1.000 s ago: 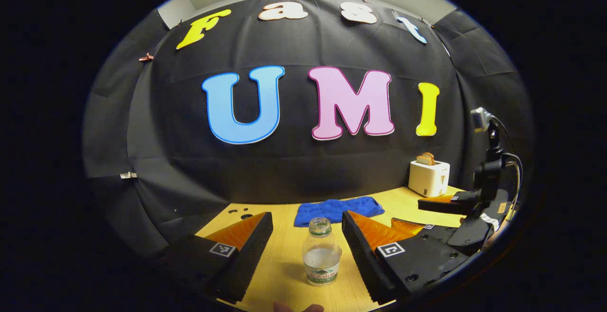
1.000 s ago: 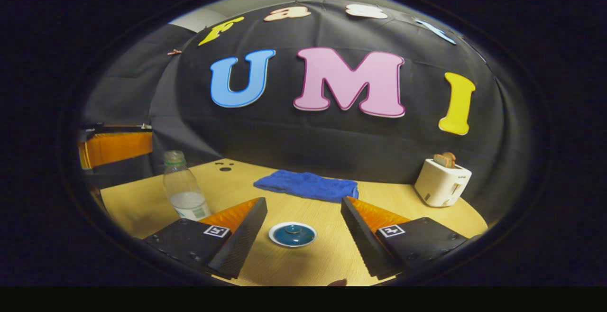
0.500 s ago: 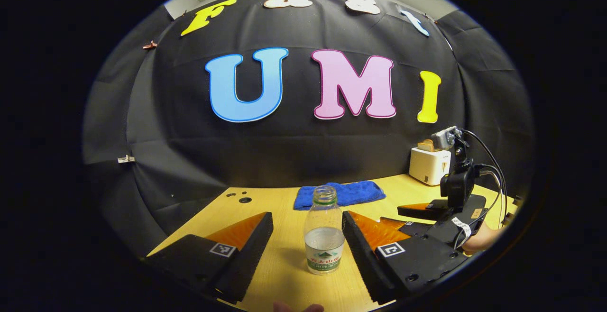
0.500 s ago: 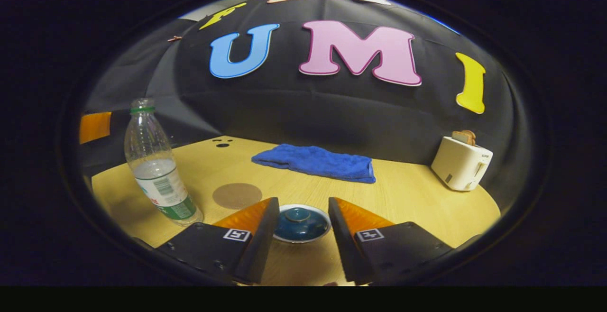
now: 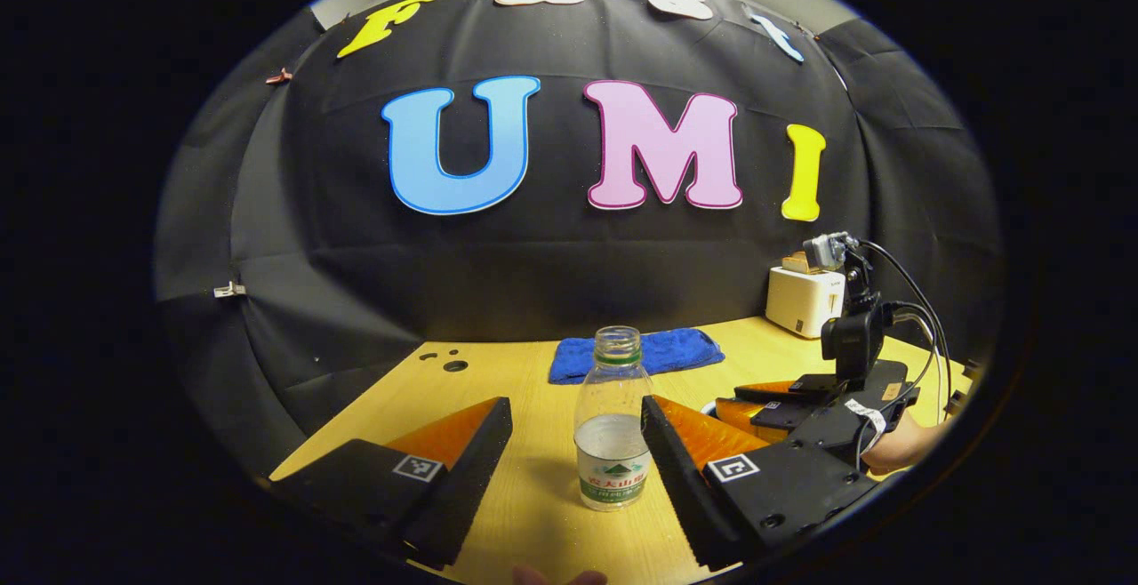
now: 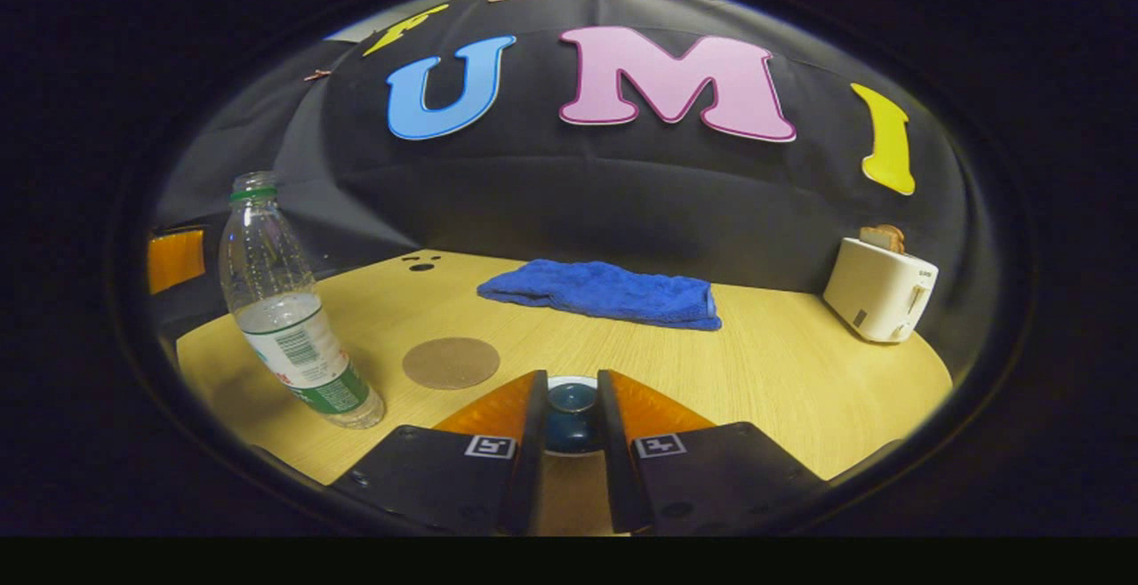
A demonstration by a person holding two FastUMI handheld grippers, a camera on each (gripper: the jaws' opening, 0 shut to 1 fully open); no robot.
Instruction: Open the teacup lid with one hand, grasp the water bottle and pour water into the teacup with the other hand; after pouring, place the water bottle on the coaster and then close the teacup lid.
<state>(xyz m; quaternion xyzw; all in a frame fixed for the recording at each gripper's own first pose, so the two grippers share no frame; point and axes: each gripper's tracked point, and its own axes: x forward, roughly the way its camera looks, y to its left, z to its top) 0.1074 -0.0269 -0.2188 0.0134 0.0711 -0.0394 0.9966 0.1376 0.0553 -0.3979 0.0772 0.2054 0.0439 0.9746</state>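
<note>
A clear water bottle (image 5: 612, 432) with no cap stands upright, partly filled, between the fingers of my open left gripper (image 5: 576, 407); it is nearer the right finger, and whether they touch is unclear. In the right gripper view the bottle (image 6: 286, 311) stands at the left, and a round brown coaster (image 6: 451, 363) lies on the table beside it. My right gripper (image 6: 571, 380) is closed in on the knob of the blue teacup lid (image 6: 571, 400), which hides the cup beneath. The right gripper (image 5: 782, 398) and its hand appear low at the right of the left gripper view.
A blue towel (image 6: 605, 293) lies at the back of the wooden table (image 6: 765, 363). A white toaster (image 6: 880, 296) with bread stands at the back right. Small holes (image 6: 420, 265) mark the table's far left corner. The black cloth wall rises behind.
My right gripper has dropped onto the teacup lid and its fingers have closed from wide apart onto the knob. My left gripper moved lower and closer around the bottle, still open.
</note>
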